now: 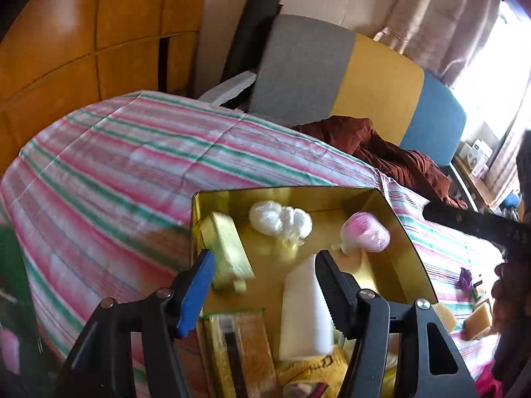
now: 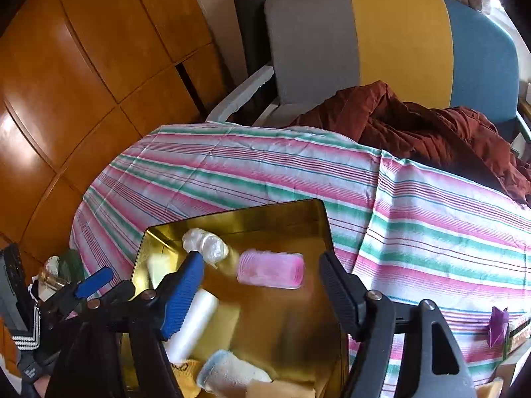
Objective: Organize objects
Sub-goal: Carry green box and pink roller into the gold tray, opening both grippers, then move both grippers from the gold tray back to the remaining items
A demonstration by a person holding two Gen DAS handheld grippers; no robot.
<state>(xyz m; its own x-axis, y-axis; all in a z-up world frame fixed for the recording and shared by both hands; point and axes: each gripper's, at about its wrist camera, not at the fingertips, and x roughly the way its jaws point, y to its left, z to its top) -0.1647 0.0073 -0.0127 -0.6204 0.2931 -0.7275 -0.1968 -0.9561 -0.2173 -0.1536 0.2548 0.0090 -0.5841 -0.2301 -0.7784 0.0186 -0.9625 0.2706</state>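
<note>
A gold tin box (image 1: 398, 229) (image 2: 298, 212) lies on a striped cloth. In it are a pink hair roller (image 1: 365, 235) (image 2: 270, 268), a white plastic-wrapped bundle (image 1: 280, 220) (image 2: 205, 243), a pale yellow block (image 1: 229, 248), a white bottle (image 1: 307, 311) (image 2: 192, 325) and a yellow cloth (image 1: 312, 368). My left gripper (image 1: 265, 265) is open and empty above the box's near end; it also shows in the right wrist view (image 2: 96, 282). My right gripper (image 2: 259, 272) is open and empty over the box, with the pink roller between its fingers' line of sight.
The striped cloth (image 2: 415, 219) covers the table. A maroon garment (image 2: 431, 126) lies on a grey, yellow and blue chair (image 2: 398, 43) behind. Sponges (image 1: 476, 321) and a purple item (image 2: 497, 326) lie right of the box. Wooden cabinets (image 2: 83, 83) stand at left.
</note>
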